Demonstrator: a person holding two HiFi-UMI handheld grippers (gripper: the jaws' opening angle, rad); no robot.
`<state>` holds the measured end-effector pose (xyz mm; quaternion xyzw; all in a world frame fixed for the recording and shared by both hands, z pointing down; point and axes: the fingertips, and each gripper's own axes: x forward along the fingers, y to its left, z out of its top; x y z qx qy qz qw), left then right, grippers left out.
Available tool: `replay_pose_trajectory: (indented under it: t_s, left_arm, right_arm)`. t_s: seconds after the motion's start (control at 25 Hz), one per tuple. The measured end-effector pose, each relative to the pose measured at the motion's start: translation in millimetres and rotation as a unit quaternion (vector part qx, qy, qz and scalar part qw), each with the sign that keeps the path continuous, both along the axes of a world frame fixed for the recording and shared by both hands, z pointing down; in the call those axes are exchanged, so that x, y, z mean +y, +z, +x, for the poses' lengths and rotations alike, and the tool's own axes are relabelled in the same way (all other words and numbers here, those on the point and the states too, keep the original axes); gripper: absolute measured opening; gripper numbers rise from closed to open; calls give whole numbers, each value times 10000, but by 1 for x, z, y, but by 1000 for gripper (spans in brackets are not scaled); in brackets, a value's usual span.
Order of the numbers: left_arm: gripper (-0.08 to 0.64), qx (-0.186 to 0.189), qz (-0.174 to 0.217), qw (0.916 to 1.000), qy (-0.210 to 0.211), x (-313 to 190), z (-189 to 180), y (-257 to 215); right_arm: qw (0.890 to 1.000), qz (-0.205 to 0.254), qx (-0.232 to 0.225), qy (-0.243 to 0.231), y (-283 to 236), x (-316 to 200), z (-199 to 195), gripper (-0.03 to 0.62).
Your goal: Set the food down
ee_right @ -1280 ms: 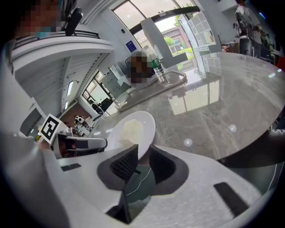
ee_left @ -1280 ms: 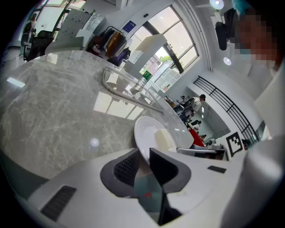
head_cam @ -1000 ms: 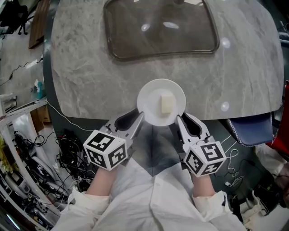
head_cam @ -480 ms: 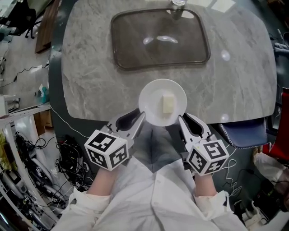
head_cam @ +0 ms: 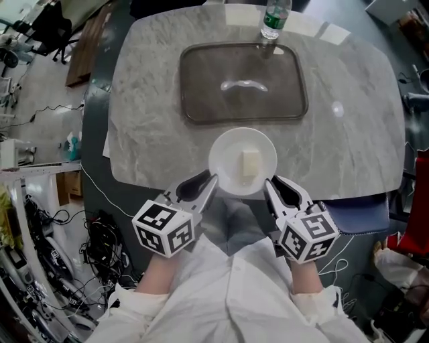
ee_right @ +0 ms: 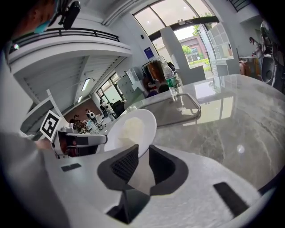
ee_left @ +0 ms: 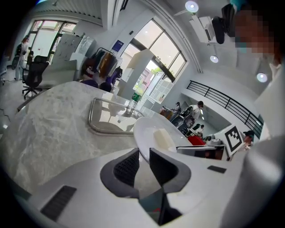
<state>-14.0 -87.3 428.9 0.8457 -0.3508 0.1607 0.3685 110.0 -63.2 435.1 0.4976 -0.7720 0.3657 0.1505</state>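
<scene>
Round white plate (head_cam: 242, 163) clamped by both grippers
Pale food block (head_cam: 250, 163) is carried just ahead, between left gripper (head_cam: 209, 183) and right gripper (head_cam: 269, 185).

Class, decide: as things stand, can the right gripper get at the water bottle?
Probably not: the right gripper is shut on the plate, and the bottle stands beyond the tray.
</scene>
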Motion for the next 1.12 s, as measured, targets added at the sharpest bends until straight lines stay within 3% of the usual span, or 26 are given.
replay_pose_trajectory:
  t_s: [0.24, 0.6, 1.12]
  left_arm:
    - [80, 2, -37, 10000, -2, -16, -4, 2]
    - [80, -16, -8, 9993, 360, -68, -2, 0]
    - [80, -29, -124, 9982, 592, -130, -2, 10]
  right_arm:
    - [10000, 26, 30, -48, -2, -16, -4, 63]
    - [9995, -3, 2, 308, -1, -60, -3, 61]
    - [9988, -115, 52, 464, 4, -119, -4, 60]
